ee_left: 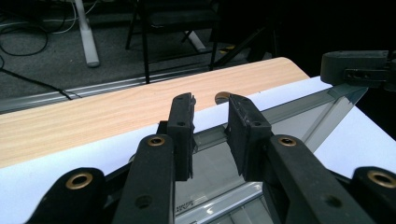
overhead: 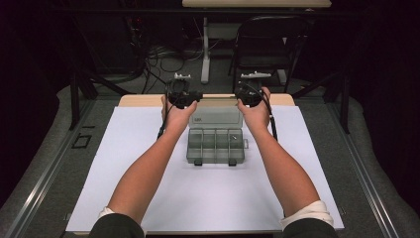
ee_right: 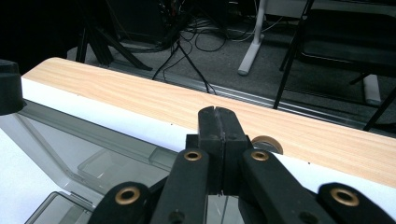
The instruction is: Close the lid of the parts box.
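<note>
Wood shows along the far edge of the counter [overhead: 138, 100]; a white sheet [overhead: 148, 188] covers the rest; at its middle lies a grey translucent box [overhead: 216, 146], its compartments facing up and its lid [overhead: 216, 118] raised at the far side. Both hands reach to that lid's top edge; the left tool [ee_left: 210, 122] stands over the left corner, jaws narrowly parted with the lid's edge in the gap, though I cannot tell if the pads press on it; the right tool [ee_right: 218, 128] sits at the right corner with jaws fully closed, nothing between them. A small metal piece [overhead: 232, 137] lies in a right compartment. The step in hand looks like handling the lid, opening or closing; next, the right tool likely needs to widen and take the rim, or push it, so both corners swing evenly about the hinge.
</note>
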A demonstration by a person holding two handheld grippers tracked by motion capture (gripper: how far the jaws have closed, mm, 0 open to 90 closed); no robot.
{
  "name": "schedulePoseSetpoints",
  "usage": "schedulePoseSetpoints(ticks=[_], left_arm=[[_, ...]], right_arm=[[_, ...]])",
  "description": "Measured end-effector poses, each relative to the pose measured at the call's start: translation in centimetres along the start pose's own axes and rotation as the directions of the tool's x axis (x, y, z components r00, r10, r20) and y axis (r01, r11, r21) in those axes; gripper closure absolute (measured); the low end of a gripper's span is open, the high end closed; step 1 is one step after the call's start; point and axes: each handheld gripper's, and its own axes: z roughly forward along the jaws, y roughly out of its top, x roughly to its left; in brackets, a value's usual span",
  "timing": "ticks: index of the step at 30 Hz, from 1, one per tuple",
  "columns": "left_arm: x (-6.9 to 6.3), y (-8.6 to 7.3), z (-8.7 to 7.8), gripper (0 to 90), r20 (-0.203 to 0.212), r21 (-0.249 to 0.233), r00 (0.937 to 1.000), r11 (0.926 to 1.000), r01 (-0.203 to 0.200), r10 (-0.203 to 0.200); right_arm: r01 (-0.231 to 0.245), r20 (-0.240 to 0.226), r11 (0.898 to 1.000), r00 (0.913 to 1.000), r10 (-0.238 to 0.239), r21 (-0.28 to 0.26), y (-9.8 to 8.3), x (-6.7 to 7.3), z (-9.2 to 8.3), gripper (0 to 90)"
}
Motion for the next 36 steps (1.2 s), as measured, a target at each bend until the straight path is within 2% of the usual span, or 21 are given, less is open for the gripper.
schedulePoseSetpoints(ticks=[7,12,16,17,18,26,28,36], left_arm=[[0.0,0.1,-0.4,71.2,0.015,0.012,0.9999,0.9999,0.005,-0.005],[-0.3,0.3,-1.5,69.5,0.052,0.0,0.9986,1.0,0.009,-0.009],[-1.0,0.3,-2.4,70.6,0.069,0.006,0.9971,0.9995,-0.032,0.031],[-1.0,0.3,-2.4,71.9,0.069,0.006,0.9971,0.9995,-0.032,0.031],[-1.3,0.1,-2.7,74.6,0.071,0.012,0.9964,0.9988,-0.047,0.046],[-1.2,-1.4,-2.2,89.1,0.079,0.06,0.9964,0.9975,-0.036,0.031],[-1.0,-1.8,-1.9,89.9,0.086,0.063,0.9961,0.9977,-0.024,0.019],[-1.0,-3.1,-1.6,90.0,0.098,0.08,0.9949,0.9963,-0.032,0.024]], right_arm=[[0.007,-0.002,1.0,1.0,-0.007,0.004,-0.1,0.2,0.0,90.0],[0.012,-0.012,1.0,0.9999,-0.011,0.005,-0.2,0.3,0.1,90.0],[0.013,-0.014,1.0,0.9998,-0.013,0.001,-0.2,0.4,0.0,90.0],[0.013,-0.014,1.0,0.9998,-0.013,0.001,-0.2,0.4,0.0,90.0],[0.016,-0.013,1.0,0.9998,-0.016,0.0,-0.3,0.5,-0.1,90.0],[0.025,-0.023,1.0,0.9994,-0.025,0.001,-0.5,0.6,-0.3,90.0],[0.026,-0.032,1.0,0.9992,-0.026,-0.006,-0.6,0.7,-0.4,90.0],[0.041,-0.052,0.999,0.9978,-0.041,-0.003,-1.1,1.0,-0.7,90.0]])
